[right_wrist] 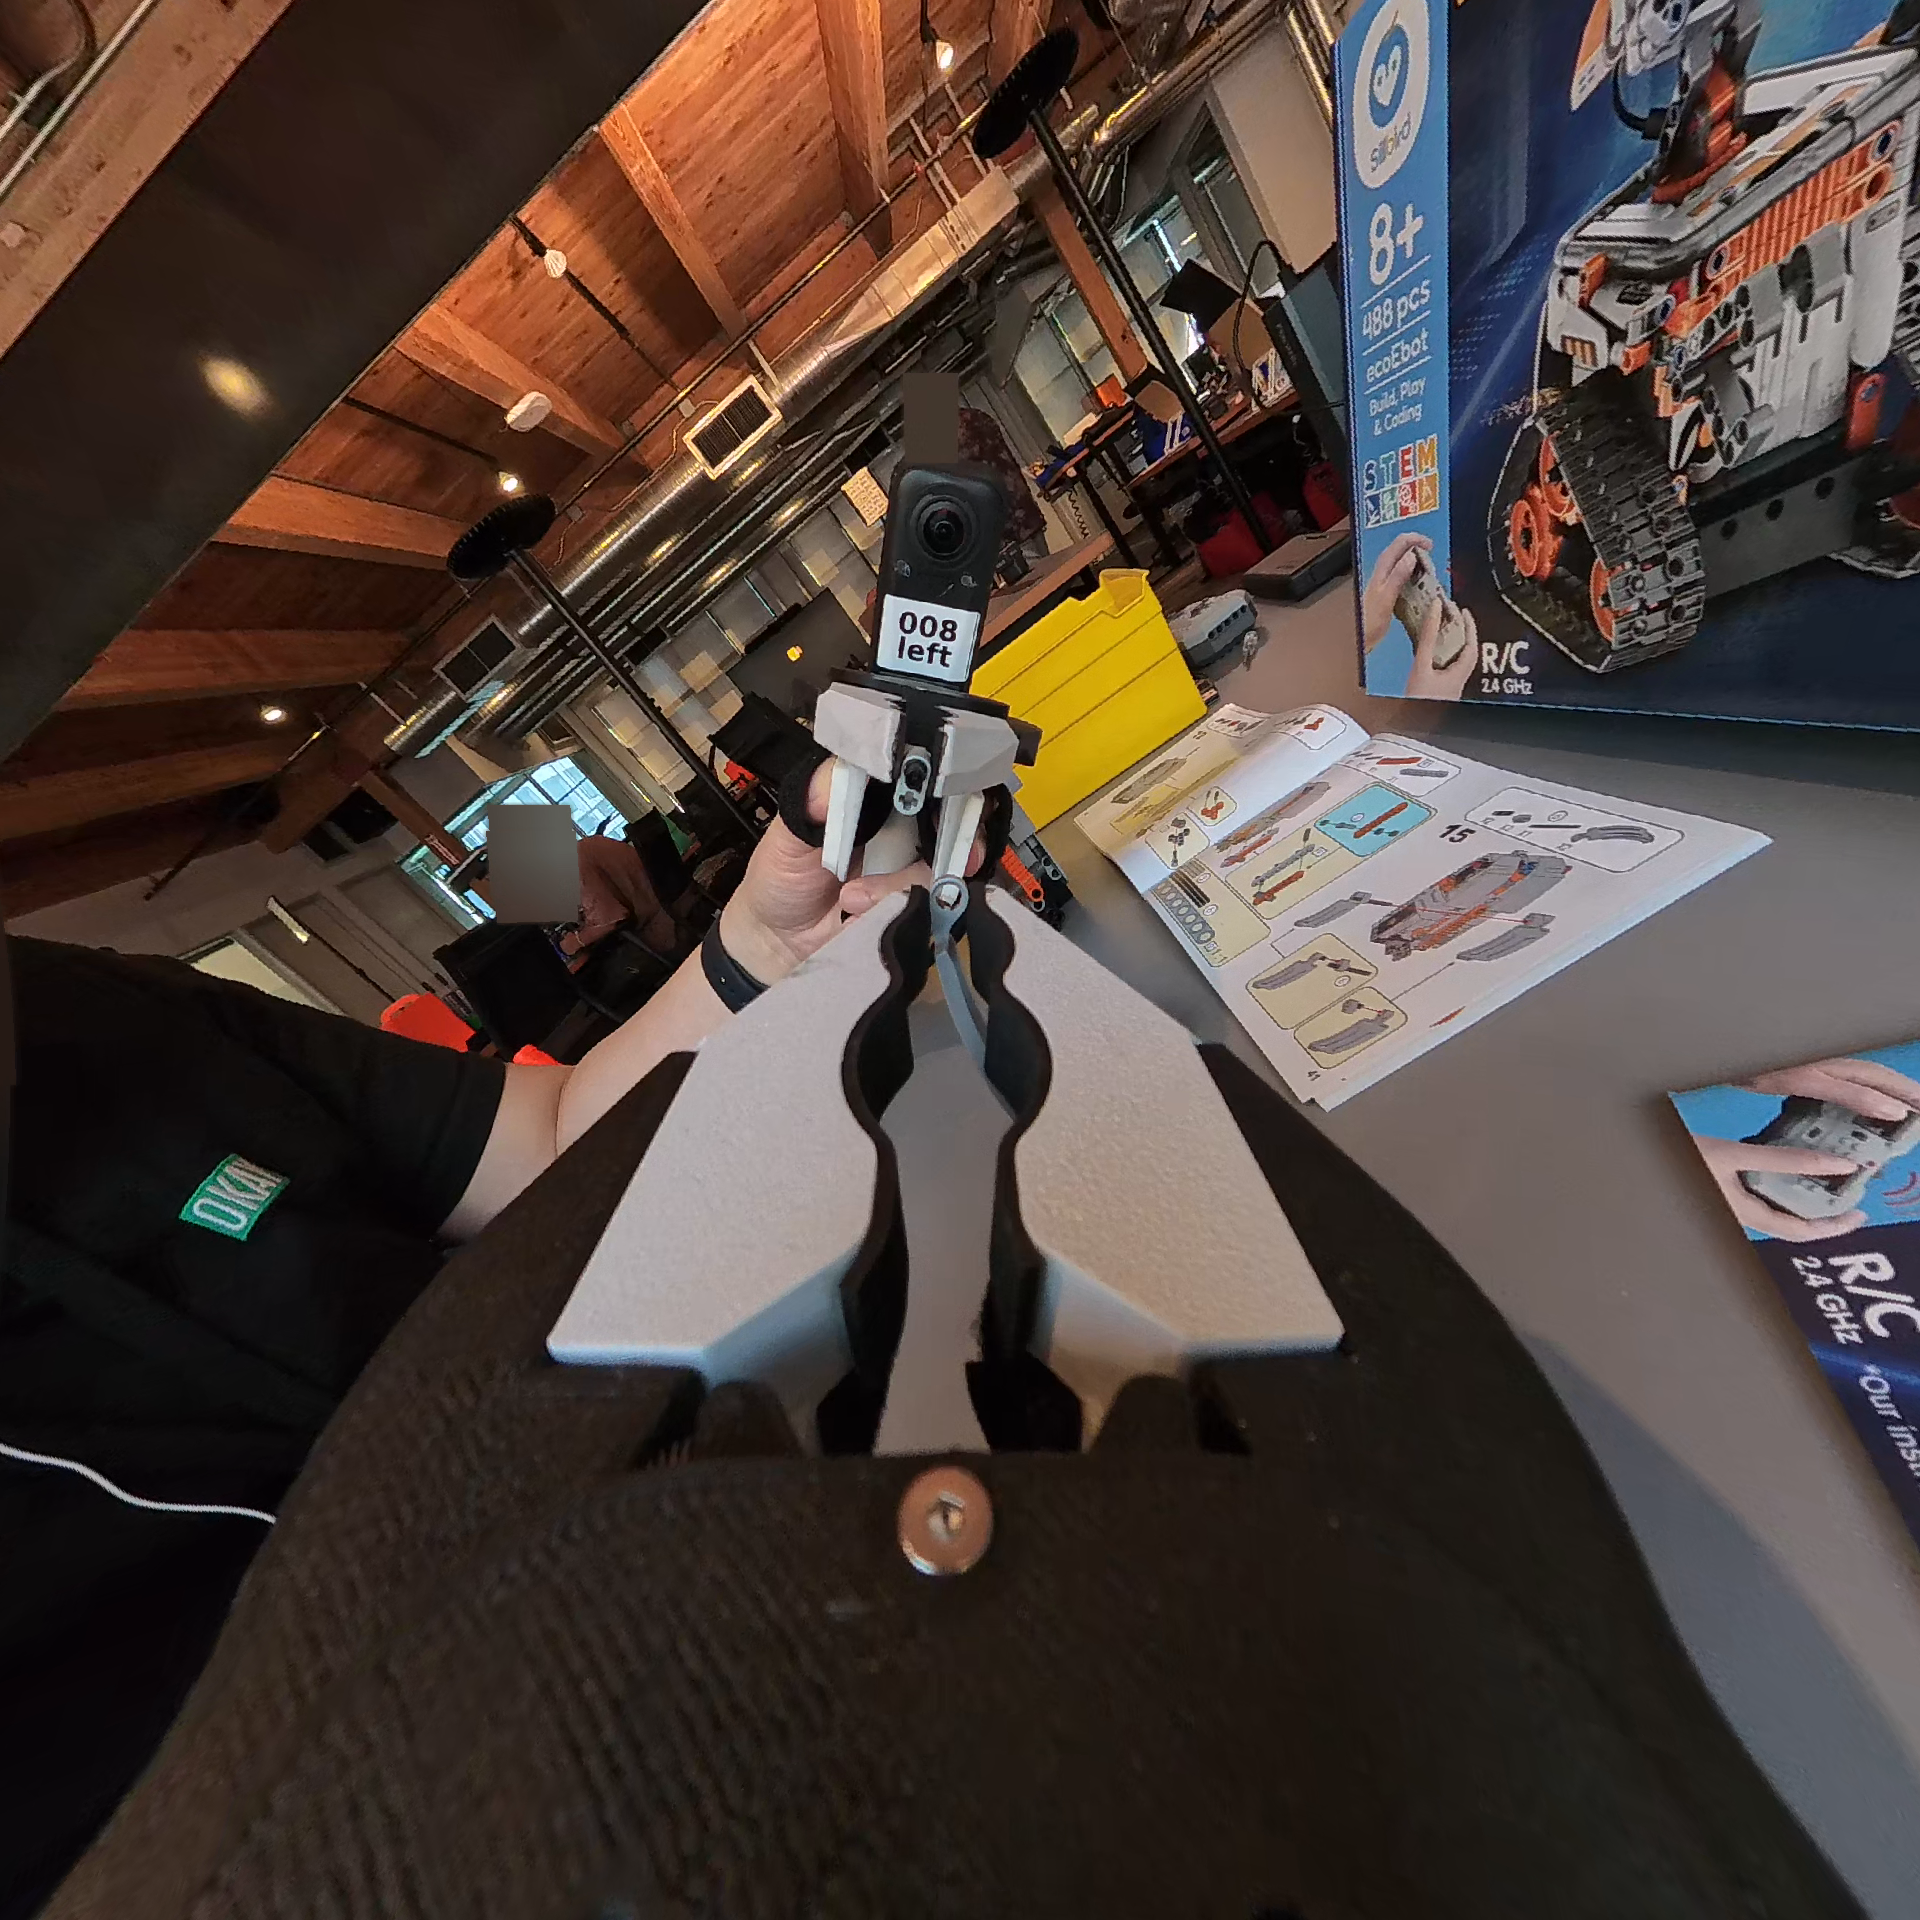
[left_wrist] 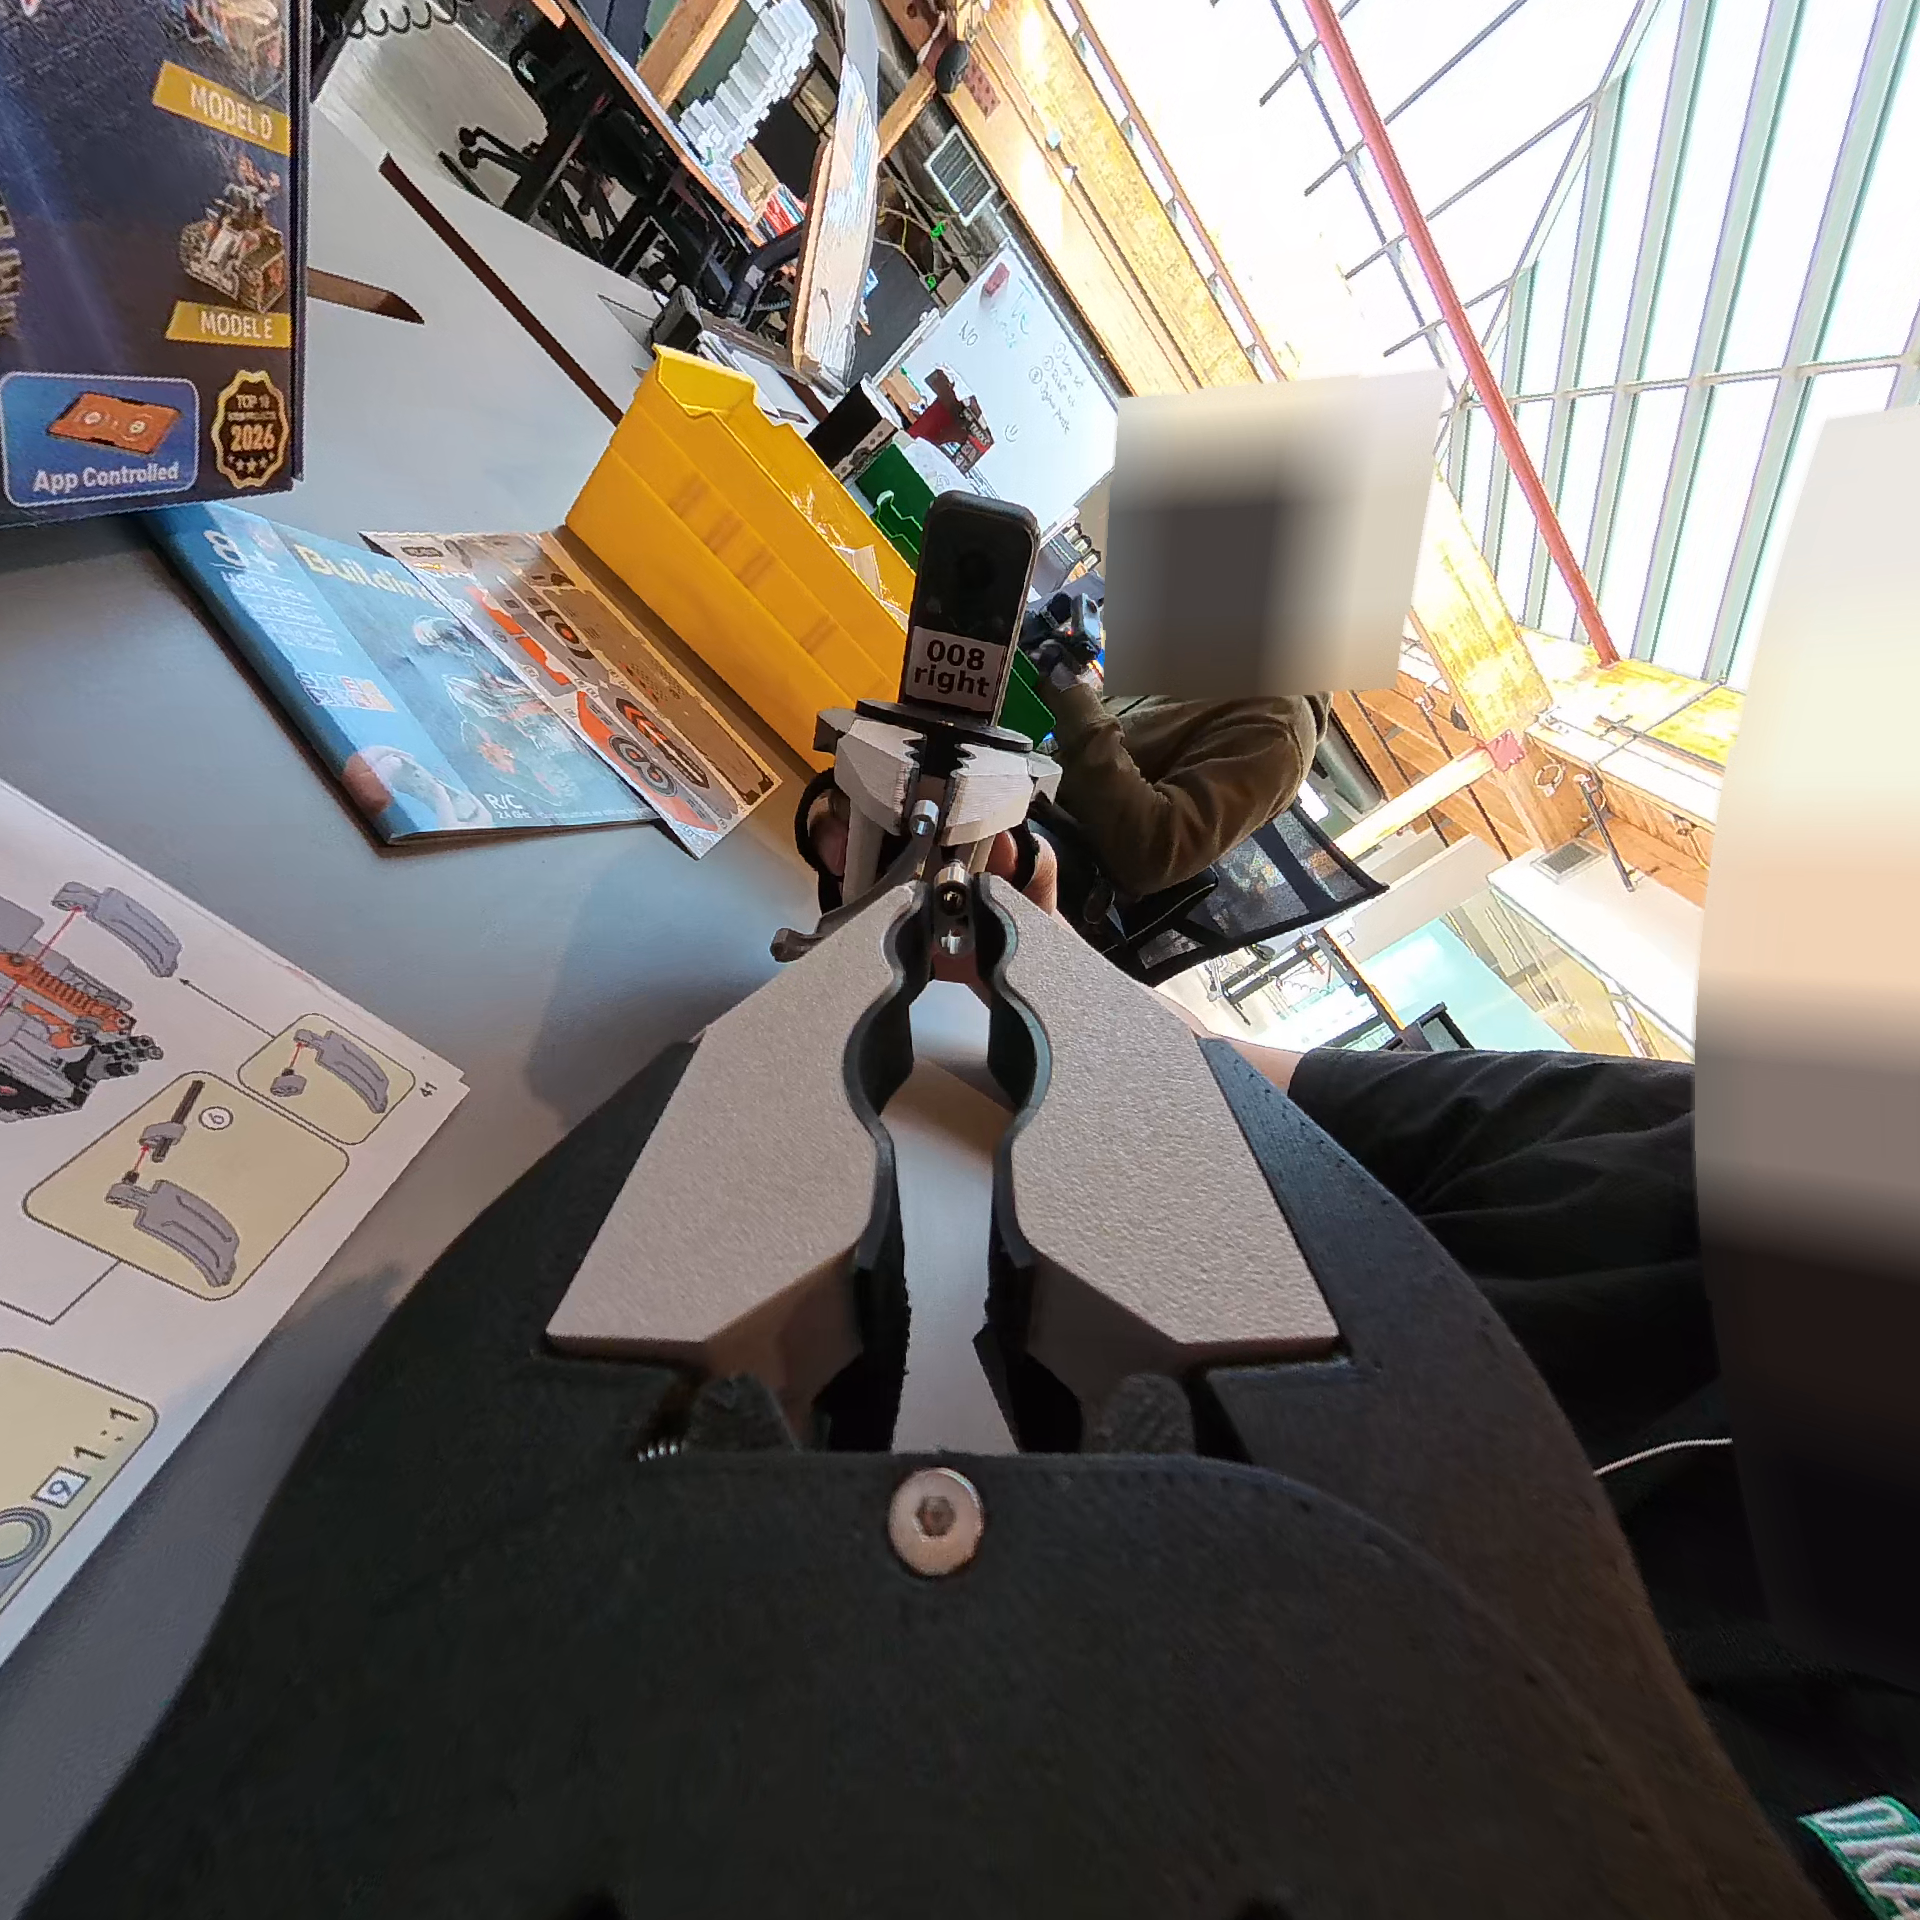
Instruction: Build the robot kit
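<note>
My two grippers face each other tip to tip above the grey table (left_wrist: 468, 935). My left gripper (left_wrist: 951, 902) is shut on a small grey pin-like connector (left_wrist: 948, 900), which also shows in the right wrist view (right_wrist: 913, 784). My right gripper (right_wrist: 948, 909) is shut on a thin curved grey piece (right_wrist: 961, 987) that runs back between its fingers. In the left wrist view this curved piece (left_wrist: 831, 925) sticks out to the left of the right gripper (left_wrist: 925, 868). The left gripper (right_wrist: 902, 836) sits just beyond the curved piece's ring end. I cannot tell whether the two parts touch.
An open instruction booklet (left_wrist: 156, 1143) (right_wrist: 1403, 883) lies on the table. A blue booklet (left_wrist: 395, 686) (right_wrist: 1818, 1195) and a sticker sheet (left_wrist: 582, 665) lie nearby. A tall toy box (left_wrist: 145, 249) (right_wrist: 1662, 343) and a yellow bin (left_wrist: 727, 551) (right_wrist: 1091, 675) stand behind. A person (left_wrist: 1174, 769) sits beyond. Tip to tip, the grippers are about 6 cm apart.
</note>
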`<state>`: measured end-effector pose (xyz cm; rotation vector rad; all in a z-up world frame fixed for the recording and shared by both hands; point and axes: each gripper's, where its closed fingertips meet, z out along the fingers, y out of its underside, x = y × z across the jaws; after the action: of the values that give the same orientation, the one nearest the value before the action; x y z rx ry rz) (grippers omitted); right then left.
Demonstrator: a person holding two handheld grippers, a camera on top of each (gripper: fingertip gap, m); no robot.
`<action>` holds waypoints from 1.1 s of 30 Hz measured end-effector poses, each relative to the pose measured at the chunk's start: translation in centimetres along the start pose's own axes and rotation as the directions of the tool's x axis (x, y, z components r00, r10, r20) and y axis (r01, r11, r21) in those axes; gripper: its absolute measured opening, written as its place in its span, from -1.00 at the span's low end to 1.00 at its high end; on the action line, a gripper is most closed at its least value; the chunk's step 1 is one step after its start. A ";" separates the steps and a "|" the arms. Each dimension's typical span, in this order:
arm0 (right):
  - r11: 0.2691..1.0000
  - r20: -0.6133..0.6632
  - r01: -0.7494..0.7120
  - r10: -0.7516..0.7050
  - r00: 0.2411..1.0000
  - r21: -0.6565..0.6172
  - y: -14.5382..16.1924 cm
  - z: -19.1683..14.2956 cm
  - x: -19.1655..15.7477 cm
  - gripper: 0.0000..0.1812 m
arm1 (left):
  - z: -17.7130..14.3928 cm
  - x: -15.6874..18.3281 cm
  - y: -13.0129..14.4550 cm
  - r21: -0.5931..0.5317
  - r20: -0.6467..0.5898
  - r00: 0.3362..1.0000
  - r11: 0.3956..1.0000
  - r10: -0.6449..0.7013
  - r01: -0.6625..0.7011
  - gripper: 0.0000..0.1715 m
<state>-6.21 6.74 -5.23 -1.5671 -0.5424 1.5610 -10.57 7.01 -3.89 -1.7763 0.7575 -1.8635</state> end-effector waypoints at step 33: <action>0.999 -0.041 0.032 -0.033 0.999 -0.042 0.7 0.2 0.7 -0.95 | 0.2 -0.9 0.5 -0.021 0.020 0.999 0.999 -0.032 0.032 -0.95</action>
<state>-6.50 6.94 -6.21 -1.6104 -0.5775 1.4984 -10.29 7.17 -4.92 -1.8279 0.7481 -1.8620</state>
